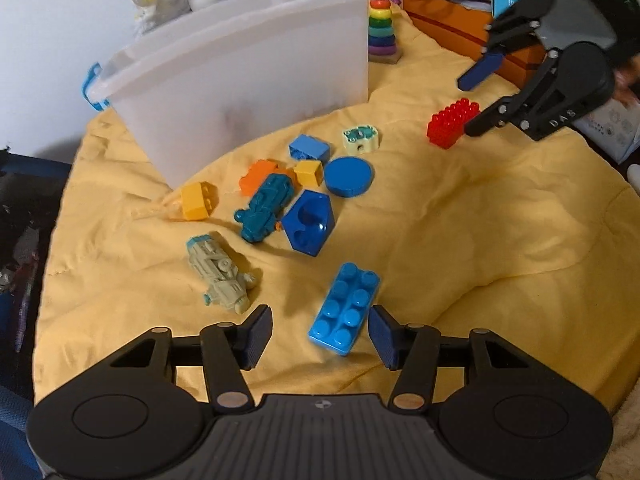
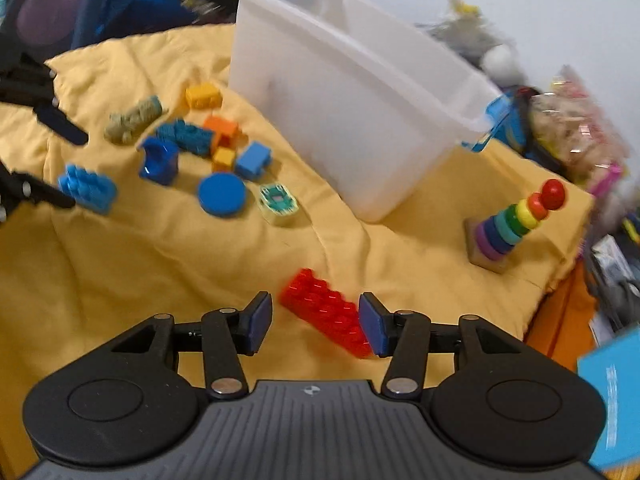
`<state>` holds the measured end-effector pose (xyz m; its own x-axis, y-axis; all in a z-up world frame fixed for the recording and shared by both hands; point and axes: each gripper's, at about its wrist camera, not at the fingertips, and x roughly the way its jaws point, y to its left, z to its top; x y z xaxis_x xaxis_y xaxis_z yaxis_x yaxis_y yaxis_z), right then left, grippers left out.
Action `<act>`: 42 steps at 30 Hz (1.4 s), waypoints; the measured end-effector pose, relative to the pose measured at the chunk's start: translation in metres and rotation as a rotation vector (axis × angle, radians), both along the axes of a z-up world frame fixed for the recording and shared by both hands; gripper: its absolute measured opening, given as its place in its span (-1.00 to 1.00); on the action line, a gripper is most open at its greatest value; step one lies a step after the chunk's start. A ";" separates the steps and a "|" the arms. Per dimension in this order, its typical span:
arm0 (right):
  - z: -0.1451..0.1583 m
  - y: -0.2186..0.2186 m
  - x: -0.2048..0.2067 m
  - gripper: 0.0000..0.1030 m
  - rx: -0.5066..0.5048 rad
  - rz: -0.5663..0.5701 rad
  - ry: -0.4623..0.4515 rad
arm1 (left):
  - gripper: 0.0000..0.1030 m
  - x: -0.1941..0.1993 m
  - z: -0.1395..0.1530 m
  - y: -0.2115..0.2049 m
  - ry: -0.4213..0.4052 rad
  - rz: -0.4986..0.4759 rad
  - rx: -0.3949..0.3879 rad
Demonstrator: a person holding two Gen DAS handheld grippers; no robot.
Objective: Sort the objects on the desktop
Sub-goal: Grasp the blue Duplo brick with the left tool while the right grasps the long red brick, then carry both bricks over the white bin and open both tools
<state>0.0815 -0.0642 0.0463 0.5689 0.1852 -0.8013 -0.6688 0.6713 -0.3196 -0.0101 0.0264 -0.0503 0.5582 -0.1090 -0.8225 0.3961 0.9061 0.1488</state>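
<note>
Toys lie on a yellow cloth (image 1: 460,220) in front of a white plastic bin (image 1: 248,80). My left gripper (image 1: 320,330) is open, its fingers on either side of a light blue brick (image 1: 345,308) that lies on the cloth. My right gripper (image 2: 316,322) is open around a red brick (image 2: 326,312), which also shows in the left wrist view (image 1: 452,122). The right gripper also shows in the left wrist view (image 1: 468,102). Further off lie a dark blue pentagon block (image 1: 309,222), a blue disc (image 1: 348,176), a teal toy (image 1: 264,208), a beige toy (image 1: 220,272) and several small bricks.
A rainbow ring stacker (image 2: 512,224) stands at the cloth's right side, also seen in the left wrist view (image 1: 382,28). An orange box (image 1: 460,28) and clutter sit behind. Soft toys (image 1: 160,0) and snack bags (image 2: 572,128) lie behind the bin (image 2: 352,96).
</note>
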 end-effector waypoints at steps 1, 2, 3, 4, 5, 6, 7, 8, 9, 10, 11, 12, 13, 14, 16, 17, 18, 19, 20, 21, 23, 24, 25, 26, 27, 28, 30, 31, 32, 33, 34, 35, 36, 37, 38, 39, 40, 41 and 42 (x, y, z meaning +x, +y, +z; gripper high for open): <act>-0.004 -0.003 0.007 0.01 -0.021 0.043 0.020 | 0.11 0.001 0.000 0.001 0.009 -0.003 -0.011; -0.008 -0.005 0.013 0.01 -0.048 0.078 0.019 | 0.11 0.001 -0.001 0.001 0.017 -0.005 -0.023; -0.013 -0.006 0.018 0.01 -0.081 0.110 0.016 | 0.11 0.002 -0.001 0.001 0.024 -0.006 -0.029; -0.019 -0.007 0.025 0.01 -0.113 0.147 0.035 | 0.11 0.002 -0.003 0.001 0.033 -0.010 -0.032; -0.024 -0.006 0.031 0.01 -0.127 0.171 0.057 | 0.11 0.002 -0.004 0.000 0.042 -0.014 -0.032; -0.028 -0.005 0.037 0.01 -0.131 0.188 0.088 | 0.11 0.001 -0.005 -0.002 0.045 -0.019 -0.029; -0.029 -0.007 0.041 0.01 -0.110 0.200 0.102 | 0.11 0.000 -0.006 -0.003 0.044 -0.022 -0.027; -0.028 -0.010 0.048 -0.01 -0.086 0.191 0.139 | 0.11 0.000 -0.006 -0.004 0.043 -0.022 -0.026; -0.027 -0.013 0.056 -0.13 -0.046 0.142 0.201 | 0.11 -0.001 -0.005 -0.005 0.043 -0.021 -0.029; -0.026 -0.017 0.063 -0.20 -0.002 0.071 0.272 | 0.11 -0.001 -0.005 -0.005 0.044 -0.018 -0.032; -0.025 -0.018 0.063 -0.29 0.012 0.025 0.299 | 0.11 -0.001 -0.005 -0.004 0.047 -0.011 -0.037; -0.025 -0.017 0.059 -0.37 0.007 -0.008 0.311 | 0.11 -0.001 -0.005 -0.004 0.050 -0.005 -0.040; -0.024 -0.015 0.053 -0.40 0.006 -0.036 0.320 | 0.11 -0.001 -0.004 -0.004 0.051 0.000 -0.043; -0.024 -0.012 0.046 -0.45 0.023 -0.069 0.340 | 0.11 -0.001 -0.004 -0.004 0.050 0.005 -0.045; -0.022 -0.006 0.027 -0.47 0.100 -0.123 0.376 | 0.11 -0.001 -0.005 -0.003 0.052 0.010 -0.051; -0.021 -0.002 0.016 -0.48 0.150 -0.134 0.387 | 0.11 0.000 -0.006 -0.002 0.054 0.013 -0.053; -0.021 0.002 0.006 -0.48 0.183 -0.131 0.386 | 0.11 -0.001 -0.006 -0.001 0.055 0.015 -0.056; -0.020 0.008 -0.004 -0.48 0.197 -0.133 0.368 | 0.11 -0.001 -0.006 -0.001 0.054 0.019 -0.058; -0.021 0.015 -0.014 -0.48 0.190 -0.149 0.340 | 0.11 -0.001 -0.006 0.000 0.054 0.022 -0.058; -0.021 0.020 -0.021 -0.48 0.186 -0.166 0.315 | 0.11 0.000 -0.006 0.000 0.052 0.026 -0.059; -0.021 0.026 -0.024 -0.48 0.202 -0.196 0.311 | 0.11 0.001 -0.008 0.001 0.055 0.030 -0.062; -0.024 0.026 -0.026 -0.48 0.209 -0.206 0.325 | 0.11 0.001 -0.008 0.001 0.053 0.032 -0.065; -0.027 0.027 -0.025 -0.48 0.210 -0.206 0.330 | 0.11 0.001 -0.008 0.001 0.052 0.031 -0.065; -0.030 0.026 -0.024 -0.47 0.206 -0.210 0.322 | 0.11 0.002 -0.008 0.001 0.051 0.026 -0.062; -0.032 0.026 -0.023 -0.44 0.208 -0.214 0.314 | 0.11 0.002 -0.008 0.000 0.049 0.023 -0.061; -0.032 0.027 -0.023 -0.44 0.214 -0.222 0.302 | 0.11 0.003 -0.008 0.001 0.048 0.022 -0.064; -0.026 0.028 -0.023 -0.16 0.221 -0.235 0.255 | 0.10 0.005 -0.009 0.001 0.049 0.021 -0.072; -0.024 0.030 -0.022 -0.06 0.216 -0.243 0.219 | 0.07 0.006 -0.009 0.001 0.051 0.021 -0.075; -0.022 0.028 -0.024 -0.01 0.214 -0.252 0.204 | -0.01 0.007 -0.009 0.001 0.055 0.015 -0.084; -0.023 0.029 -0.022 -0.03 0.219 -0.256 0.211 | -0.09 0.007 -0.008 0.000 0.058 0.006 -0.090; -0.024 0.029 -0.021 -0.05 0.231 -0.259 0.224 | -0.30 0.007 -0.008 0.000 0.059 -0.004 -0.095; -0.026 0.030 -0.021 -0.17 0.243 -0.257 0.244 | -0.42 0.006 -0.007 -0.001 0.063 -0.008 -0.100; -0.029 0.031 -0.023 -0.45 0.245 -0.258 0.253 | -0.44 0.005 -0.006 -0.002 0.067 -0.008 -0.105; -0.032 0.032 -0.025 -0.47 0.238 -0.264 0.255 | -0.48 0.005 -0.004 -0.002 0.068 -0.010 -0.115; -0.032 0.032 -0.029 -0.47 0.246 -0.276 0.239 | -0.47 0.004 -0.001 -0.001 0.069 -0.012 -0.130; -0.032 0.031 -0.030 -0.48 0.254 -0.287 0.239 | -0.47 0.003 0.005 0.000 0.065 -0.013 -0.152; -0.031 0.030 -0.031 -0.48 0.267 -0.299 0.246 | -0.47 0.002 0.014 0.001 0.047 -0.014 -0.172; -0.027 0.028 -0.033 -0.48 0.283 -0.309 0.250 | -0.47 0.001 0.023 0.001 0.026 -0.018 -0.181; -0.022 0.027 -0.034 -0.48 0.295 -0.310 0.246 | -0.47 0.002 0.031 0.000 0.003 -0.023 -0.182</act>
